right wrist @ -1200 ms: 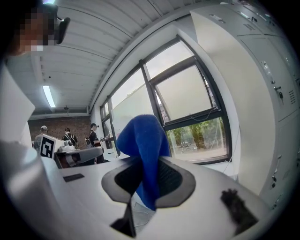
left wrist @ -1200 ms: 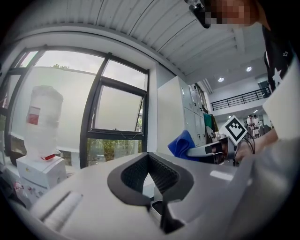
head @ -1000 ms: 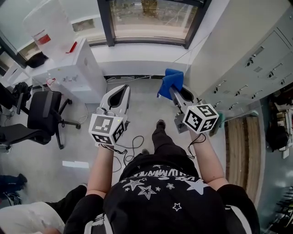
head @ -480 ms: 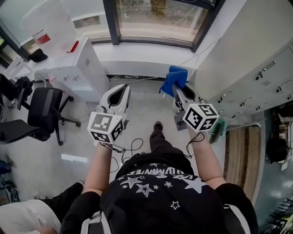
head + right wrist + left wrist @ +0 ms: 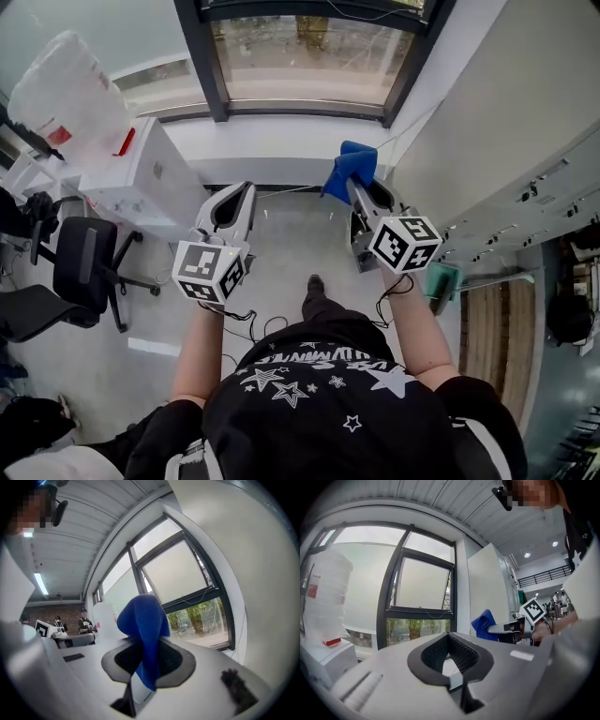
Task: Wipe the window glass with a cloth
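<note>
Window glass [image 5: 305, 56] is standing ahead; right hand-held gripper [image 5: 356, 187] is pinching a blue cloth [image 5: 351, 165], left hand-held gripper [image 5: 240, 190] is hanging closed, empty, above the floor [image 5: 291, 246].

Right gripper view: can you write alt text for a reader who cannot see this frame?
The right hand-held gripper is shut on a blue cloth, which bunches up above the jaws. Beyond it stands a dark-framed window, with greenery showing through the lower pane.

Left gripper [image 5: 449, 638]: jaws together, nothing between them. Beyond, dark-framed window glass [image 5: 423, 584]. To its right, blue cloth [image 5: 483, 623] pinched in the right gripper [image 5: 494, 628]. White container [image 5: 324, 599] far left.
</note>
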Action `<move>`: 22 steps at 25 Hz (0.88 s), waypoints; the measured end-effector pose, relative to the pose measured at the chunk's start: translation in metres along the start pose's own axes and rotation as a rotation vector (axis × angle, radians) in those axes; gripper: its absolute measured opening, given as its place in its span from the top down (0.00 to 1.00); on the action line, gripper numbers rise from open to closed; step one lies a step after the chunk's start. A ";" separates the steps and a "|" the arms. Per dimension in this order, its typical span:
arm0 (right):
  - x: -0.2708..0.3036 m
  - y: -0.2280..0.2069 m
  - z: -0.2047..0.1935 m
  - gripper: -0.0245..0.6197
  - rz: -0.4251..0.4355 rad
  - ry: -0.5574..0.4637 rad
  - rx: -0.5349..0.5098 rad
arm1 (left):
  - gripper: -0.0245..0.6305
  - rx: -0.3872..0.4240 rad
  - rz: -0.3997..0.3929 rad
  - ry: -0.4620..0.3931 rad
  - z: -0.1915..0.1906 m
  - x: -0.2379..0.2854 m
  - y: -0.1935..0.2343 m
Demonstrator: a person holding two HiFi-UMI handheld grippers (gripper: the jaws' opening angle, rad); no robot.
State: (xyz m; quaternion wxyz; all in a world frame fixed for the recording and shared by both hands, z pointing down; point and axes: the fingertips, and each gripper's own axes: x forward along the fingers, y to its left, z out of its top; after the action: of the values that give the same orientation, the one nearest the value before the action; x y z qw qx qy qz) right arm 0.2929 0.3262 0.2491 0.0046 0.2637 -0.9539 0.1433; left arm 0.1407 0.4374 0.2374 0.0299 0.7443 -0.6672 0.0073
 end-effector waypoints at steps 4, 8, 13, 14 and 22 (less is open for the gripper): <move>0.029 -0.041 0.007 0.85 0.008 0.024 0.013 | 0.95 -0.014 0.016 0.015 0.000 0.043 0.010; 0.067 -0.073 0.018 0.85 0.034 0.037 0.029 | 0.95 0.002 0.031 0.030 0.003 0.077 0.018; 0.100 -0.109 0.027 0.85 0.064 0.039 0.050 | 0.95 -0.018 0.067 0.063 -0.003 0.124 0.033; 0.105 -0.117 0.027 0.85 0.065 0.042 0.057 | 0.95 -0.019 0.069 0.067 -0.004 0.133 0.034; 0.129 -0.158 0.029 0.85 0.068 0.057 0.077 | 0.95 -0.027 0.112 0.068 -0.002 0.176 0.048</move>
State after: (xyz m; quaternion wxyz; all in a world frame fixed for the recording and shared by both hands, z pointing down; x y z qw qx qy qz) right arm 0.2637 0.1237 0.2754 0.0169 0.2269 -0.9555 0.1877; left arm 0.1123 0.2576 0.2497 0.0620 0.7048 -0.7062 0.0253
